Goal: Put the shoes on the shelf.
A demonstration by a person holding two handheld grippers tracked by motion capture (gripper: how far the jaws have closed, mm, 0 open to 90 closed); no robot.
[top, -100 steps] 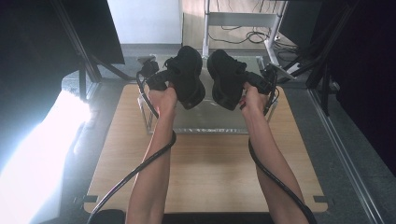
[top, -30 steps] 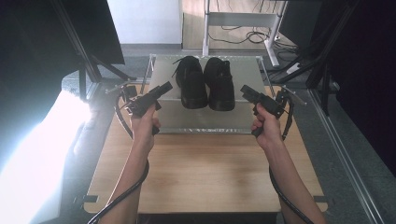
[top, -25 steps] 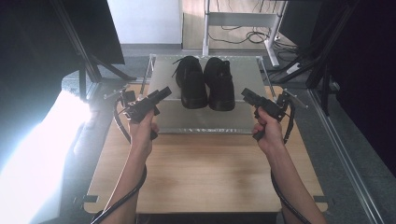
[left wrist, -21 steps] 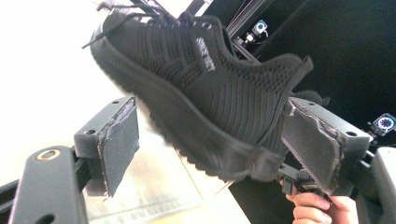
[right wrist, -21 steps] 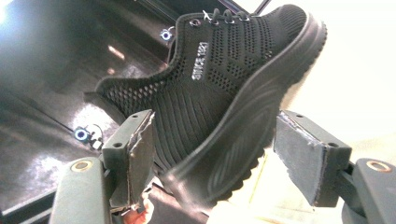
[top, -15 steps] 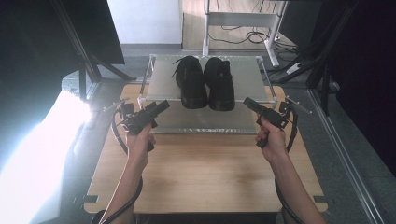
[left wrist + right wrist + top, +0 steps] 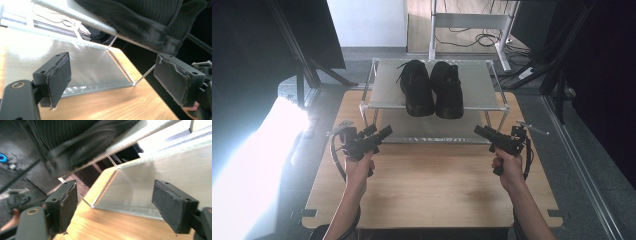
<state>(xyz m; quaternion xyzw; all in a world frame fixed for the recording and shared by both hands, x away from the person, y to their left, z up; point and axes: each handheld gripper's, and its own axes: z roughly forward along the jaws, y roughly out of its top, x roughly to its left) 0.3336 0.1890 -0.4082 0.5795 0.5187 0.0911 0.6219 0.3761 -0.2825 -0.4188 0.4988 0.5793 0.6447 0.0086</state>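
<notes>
The pair of black shoes (image 7: 432,89) is set side by side on the top shelf of the metal shoe rack (image 7: 384,92). Both the left hand-held gripper (image 7: 384,132) and the right hand-held gripper (image 7: 478,131) are held empty over the tabletop (image 7: 432,180), in front of the rack, jaws spread and just opened wider.

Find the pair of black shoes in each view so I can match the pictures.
High view: the black shoes stand side by side in the upper middle, on the top shelf of the rack.
Left gripper view: shoe soles along the top right, above the open tongs.
Right gripper view: blurred soles at top left.
Shared landmark: the metal shelf edge beneath the shoes.
</notes>
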